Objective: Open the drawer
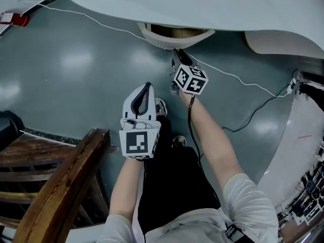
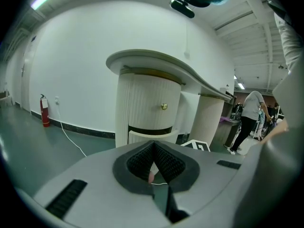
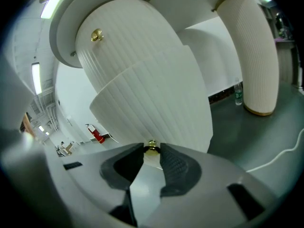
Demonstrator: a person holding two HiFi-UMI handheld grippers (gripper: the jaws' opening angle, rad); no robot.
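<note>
Brass round knob [image 3: 152, 147] is pinched in the right gripper's [image 3: 152, 151] tips, dead ahead on the white ribbed curved drawer front [image 3: 156, 103], so the pull should run straight back; left gripper [image 2: 153, 146] hangs closed, farther off

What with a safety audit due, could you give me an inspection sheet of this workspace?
Surface: glossy grey-green floor, nothing spilled.
Job's things: white ribbed drawer stands partly out under the curved white desk top; its small round brass knob is reachable.
Clutter: dark wooden chair at the person's left; clear bottle beside the far pedestal.
Grippers: right gripper shut on the knob; left gripper shut, empty, held back.
Cables: thin white cable trails across the floor.
Surroundings: red fire extinguisher by the white wall; a person stands at a distance.
</note>
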